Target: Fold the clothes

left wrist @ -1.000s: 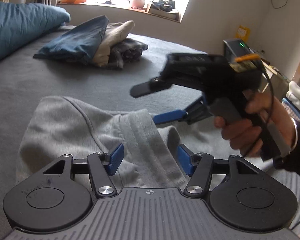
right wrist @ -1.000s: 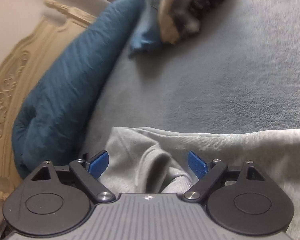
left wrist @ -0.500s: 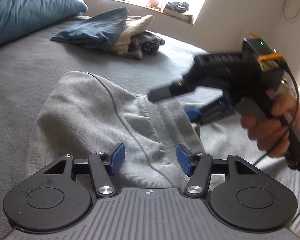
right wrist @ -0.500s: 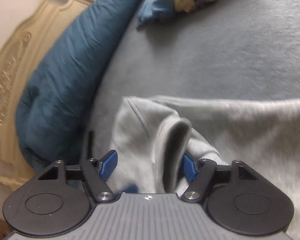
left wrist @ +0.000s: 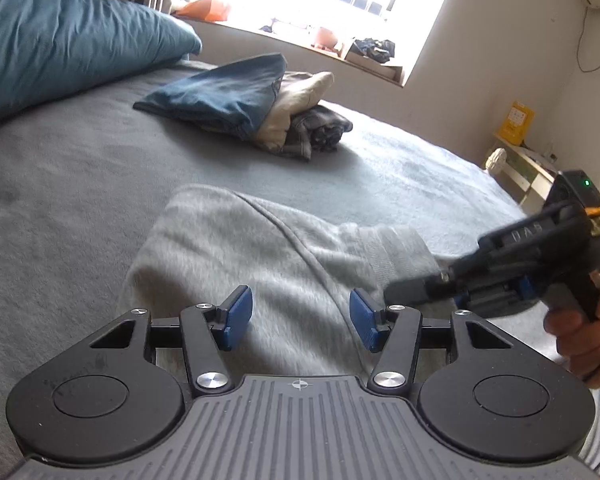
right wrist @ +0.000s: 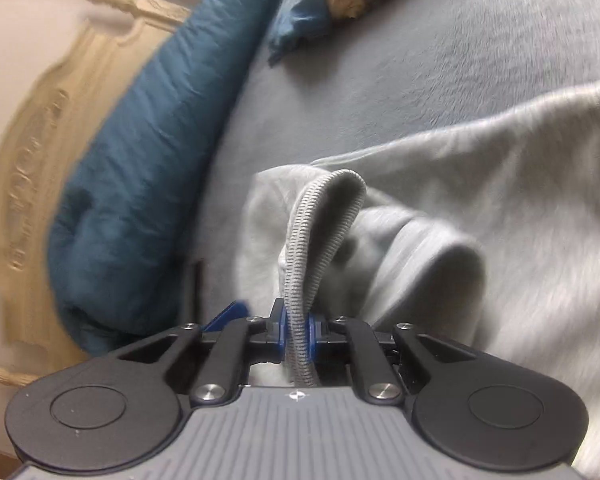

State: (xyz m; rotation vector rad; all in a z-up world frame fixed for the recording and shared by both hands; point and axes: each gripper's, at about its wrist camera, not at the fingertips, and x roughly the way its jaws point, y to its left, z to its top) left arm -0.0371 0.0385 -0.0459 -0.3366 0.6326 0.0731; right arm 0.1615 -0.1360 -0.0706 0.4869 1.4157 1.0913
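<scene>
Ribbed cuff [right wrist: 300, 280] of grey sweatshirt [left wrist: 260, 252] pinched between right gripper [right wrist: 298, 330] fingers, seemingly lifted; left gripper [left wrist: 296, 318] wide apart, empty, above the cloth.

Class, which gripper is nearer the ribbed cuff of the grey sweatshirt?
Right. The right gripper is shut on the ribbed cuff; the left gripper hovers open over the sweatshirt's body.

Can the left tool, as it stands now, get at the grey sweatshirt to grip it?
Probably yes. The left tool is open, with the grey sweatshirt lying right between and ahead of its blue pads. Nothing covers that cloth. The right tool, shut on the ribbed cuff, stays off to the side.
</scene>
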